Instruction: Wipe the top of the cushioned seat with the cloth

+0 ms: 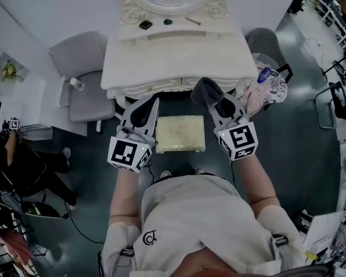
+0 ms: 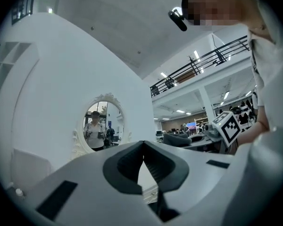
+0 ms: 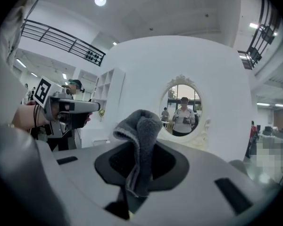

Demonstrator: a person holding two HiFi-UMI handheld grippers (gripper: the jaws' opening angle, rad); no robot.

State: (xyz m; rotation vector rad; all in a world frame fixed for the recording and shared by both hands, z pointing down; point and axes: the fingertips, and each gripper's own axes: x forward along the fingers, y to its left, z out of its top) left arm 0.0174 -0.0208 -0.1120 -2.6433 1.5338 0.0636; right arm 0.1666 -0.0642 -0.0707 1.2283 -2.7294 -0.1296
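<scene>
The cushioned seat (image 1: 180, 133), a small stool with a cream top, stands on the floor just below and between both grippers in the head view. My right gripper (image 1: 219, 104) is shut on a grey cloth (image 1: 205, 90), which bunches up over the jaws' tips; the right gripper view shows the cloth (image 3: 142, 140) pinched between the pads and folded over. My left gripper (image 1: 142, 113) is held level with it, to the seat's left, shut with nothing in it (image 2: 144, 147). Both grippers are above the seat and point up toward the vanity; neither gripper view shows the seat.
A white carved vanity table (image 1: 179, 59) with an oval mirror (image 3: 181, 109) stands right behind the seat, small items (image 1: 145, 24) on its shelf. A grey chair (image 1: 83, 79) stands at the left. Another chair (image 1: 265, 42) with a patterned bundle (image 1: 268, 88) is at the right.
</scene>
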